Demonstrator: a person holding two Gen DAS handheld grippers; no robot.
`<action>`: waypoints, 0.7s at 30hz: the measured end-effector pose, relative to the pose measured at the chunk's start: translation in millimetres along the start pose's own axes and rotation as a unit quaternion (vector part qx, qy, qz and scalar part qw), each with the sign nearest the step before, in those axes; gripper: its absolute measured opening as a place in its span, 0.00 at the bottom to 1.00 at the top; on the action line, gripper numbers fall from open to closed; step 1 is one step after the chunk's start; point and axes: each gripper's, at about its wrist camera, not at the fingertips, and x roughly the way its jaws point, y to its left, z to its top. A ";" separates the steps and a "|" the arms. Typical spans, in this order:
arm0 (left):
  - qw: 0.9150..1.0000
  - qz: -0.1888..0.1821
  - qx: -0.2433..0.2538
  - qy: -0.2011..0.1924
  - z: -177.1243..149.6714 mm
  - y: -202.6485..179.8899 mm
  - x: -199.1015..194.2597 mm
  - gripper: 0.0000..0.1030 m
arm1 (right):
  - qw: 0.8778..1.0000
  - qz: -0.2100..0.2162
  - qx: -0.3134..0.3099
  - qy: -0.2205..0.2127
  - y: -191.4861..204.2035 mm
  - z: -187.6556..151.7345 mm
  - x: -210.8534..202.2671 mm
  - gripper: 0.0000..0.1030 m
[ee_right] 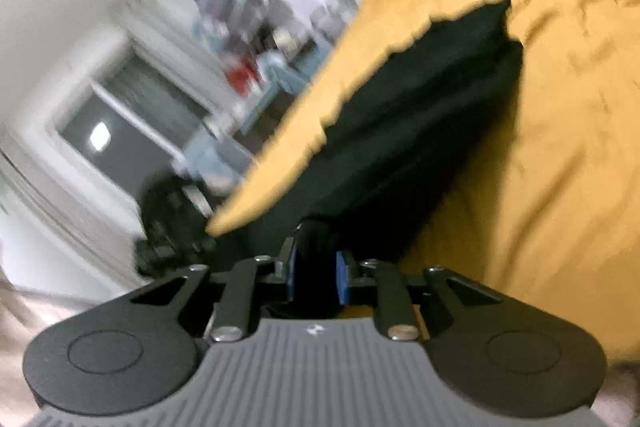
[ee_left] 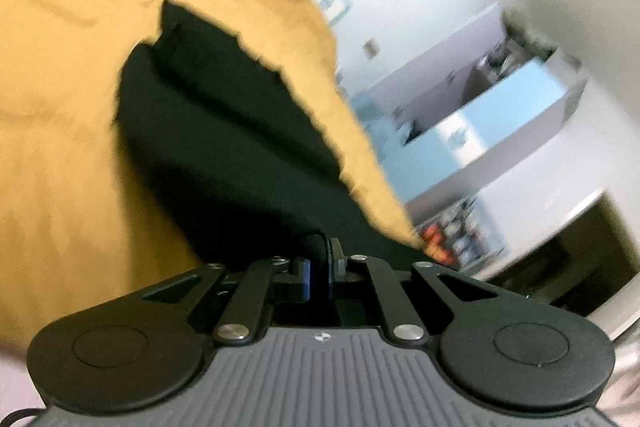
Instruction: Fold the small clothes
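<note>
Garment (ee_left: 224, 131): one, black; hand-held grippers: two clamped.

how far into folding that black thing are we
Early. Done: the left gripper and right gripper have each clamped a near edge of the black garment. In hand: that edge is raised off the mustard bedcover. Left: carrying it over; no finished fold shows.

The dark fabric garment (ee_left: 224, 131) lies on the mustard-yellow crumpled bedspread (ee_left: 72, 107), near its edge. Blue-and-white wall shelves (ee_left: 500, 115) stand beyond that edge.
</note>
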 end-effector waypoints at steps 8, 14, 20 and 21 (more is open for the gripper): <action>0.997 -0.033 0.008 -0.076 100.9 10.8 55.5 0.07 | 0.989 0.028 0.014 -0.145 -0.2 87.2 33.6 0.14; 0.993 -0.022 -0.014 -0.119 173.6 46.2 100.2 0.07 | 0.982 0.016 0.027 -0.185 -36.8 177.0 93.5 0.13; 0.991 0.008 -0.040 -0.126 238.8 98.5 157.9 0.06 | 0.975 -0.034 0.078 -0.205 -111.9 261.2 165.8 0.13; 0.991 0.017 -0.048 -0.124 248.3 108.1 169.5 0.07 | 0.975 -0.042 0.082 -0.203 -124.4 272.7 178.5 0.13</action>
